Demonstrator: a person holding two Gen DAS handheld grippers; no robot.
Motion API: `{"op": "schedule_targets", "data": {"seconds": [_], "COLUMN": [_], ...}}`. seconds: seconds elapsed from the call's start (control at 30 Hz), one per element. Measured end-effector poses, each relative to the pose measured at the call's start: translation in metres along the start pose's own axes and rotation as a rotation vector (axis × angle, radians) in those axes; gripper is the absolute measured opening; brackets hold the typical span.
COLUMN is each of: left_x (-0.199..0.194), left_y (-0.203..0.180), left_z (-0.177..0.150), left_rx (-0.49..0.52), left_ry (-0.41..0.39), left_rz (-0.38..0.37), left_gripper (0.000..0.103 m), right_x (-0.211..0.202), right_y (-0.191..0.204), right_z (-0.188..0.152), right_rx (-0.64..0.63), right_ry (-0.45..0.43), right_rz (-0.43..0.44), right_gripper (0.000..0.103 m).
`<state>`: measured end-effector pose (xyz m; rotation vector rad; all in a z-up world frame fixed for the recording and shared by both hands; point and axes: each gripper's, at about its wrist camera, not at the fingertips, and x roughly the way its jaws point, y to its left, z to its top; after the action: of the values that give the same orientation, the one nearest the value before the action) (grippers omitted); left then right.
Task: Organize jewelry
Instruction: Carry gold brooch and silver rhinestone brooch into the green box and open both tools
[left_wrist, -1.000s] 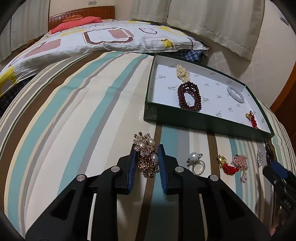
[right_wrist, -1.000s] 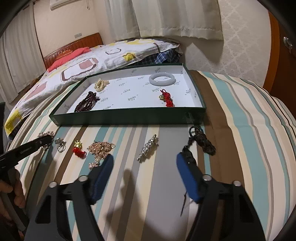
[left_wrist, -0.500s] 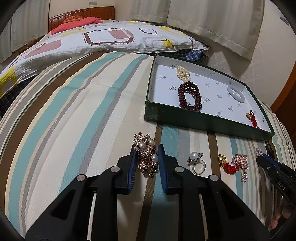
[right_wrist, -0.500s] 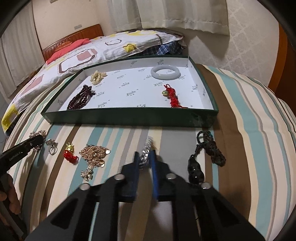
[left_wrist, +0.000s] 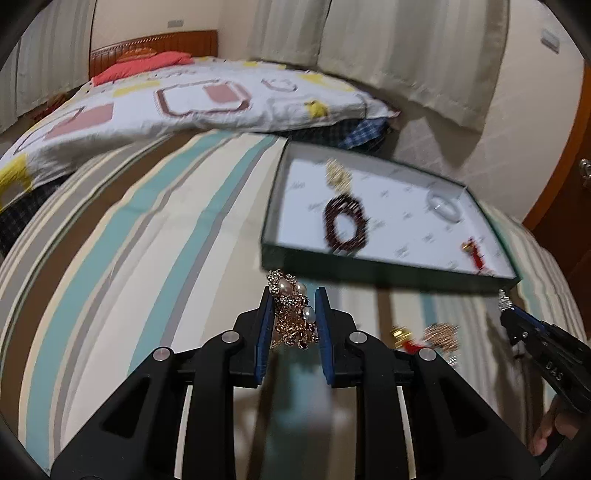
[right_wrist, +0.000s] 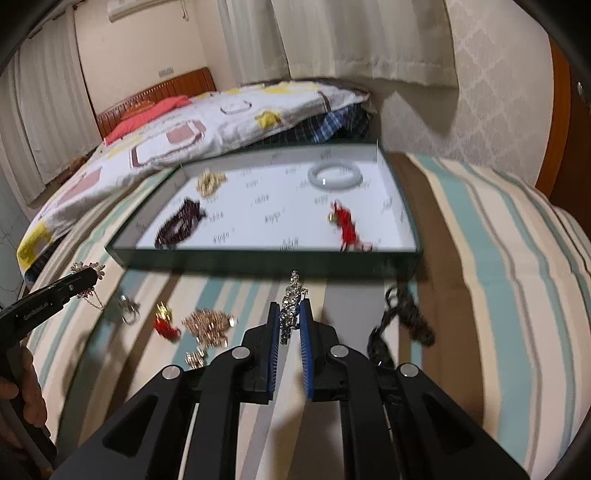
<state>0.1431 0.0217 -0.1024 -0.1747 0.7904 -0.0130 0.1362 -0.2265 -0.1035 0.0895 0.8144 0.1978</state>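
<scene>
**Desk:** What does the moment show, left to right?

**Photographer:** On the striped bedspread (right_wrist: 498, 258), the left gripper (left_wrist: 293, 295) is clamped on a gold pearl brooch (left_wrist: 291, 310), which looks lifted clear of the cloth with a fine chain dangling beneath it in the right wrist view. Near centre, the right gripper (right_wrist: 289, 314) has its fingers pressed together on a slim rhinestone piece (right_wrist: 291, 299), its tip pointing toward the green tray (right_wrist: 258, 258).

**Desk:** How much is already sorted?

**Photographer:** Four pieces lie inside the tray: a pale gold beaded cluster (right_wrist: 209, 181) at far left, a dark red bead bracelet (right_wrist: 179, 225) nearer, a white bangle (right_wrist: 334, 176) at far right, and a red knotted charm (right_wrist: 345, 229) near the front wall.

**Desk:** And outside it?

**Photographer:** Between the grippers, on the cloth: a pearl ring (right_wrist: 127, 308), motion-blurred; a small red-and-gold charm (right_wrist: 165, 325); and a rose-gold chain heap (right_wrist: 208, 325). To the right of the right gripper lies a black cord pendant (right_wrist: 402, 321). So, by my count, four are stowed, two are in hand just short of the tray's near wall, and four wait. Roughly the halfway mark, I judge.
</scene>
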Motion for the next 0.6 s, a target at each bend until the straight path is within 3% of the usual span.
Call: {"op": "schedule_targets", "data": {"seconds": [0.3,0.6], "left_x": [-0.011,0.029], "left_y": [-0.039,-0.089], "left_z": [0.041,0.085], "left_rx": [0.039,0.103], "left_ry": [-0.077,-0.126], "left_rz": [-0.093,-0.131], "left_gripper": [0.022,0.022], "right_x": [-0.006,0.022], "right_y": [-0.004,-0.002], "right_z": [0.041,0.090], "right_rx": [-0.009,-0.033], "right_ry": [-0.097,-0.157], "right_rz": [0.007,0.013], "right_gripper": [0.011,0.011]}}
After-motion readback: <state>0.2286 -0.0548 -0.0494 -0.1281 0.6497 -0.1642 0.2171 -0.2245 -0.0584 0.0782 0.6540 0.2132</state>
